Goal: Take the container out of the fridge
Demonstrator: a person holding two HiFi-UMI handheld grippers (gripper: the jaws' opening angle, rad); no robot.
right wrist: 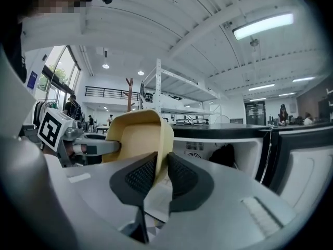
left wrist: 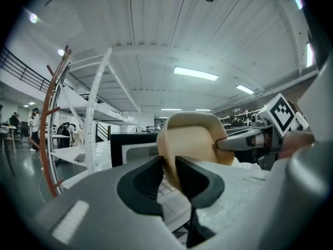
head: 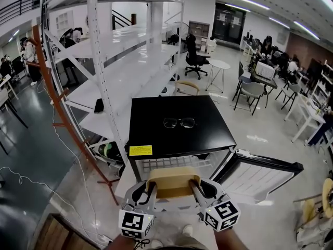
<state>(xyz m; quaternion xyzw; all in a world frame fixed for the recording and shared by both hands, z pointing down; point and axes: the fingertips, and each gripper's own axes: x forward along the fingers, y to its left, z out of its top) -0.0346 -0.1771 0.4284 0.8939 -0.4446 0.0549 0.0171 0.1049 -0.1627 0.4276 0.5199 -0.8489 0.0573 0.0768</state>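
The beige container point(head: 173, 184) was held at 6 o'clock in the head view, just in front of the open fridge point(head: 156, 134) and seemingly already outside it. Its left rim was pinched between the fingers point(left wrist: 195, 178) of the left gripper point(head: 150, 187), and its right rim by the right gripper point(head: 195, 187). The withdrawal would best be done with both grips kept even and the container drawn straight back, level, clear of the door point(head: 260, 177) at 3 o'clock.

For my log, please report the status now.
Left gripper shut on beige container, left rim; right gripper shut on right rim. Container held in front of open mini fridge. Door swung wide, not blocking.
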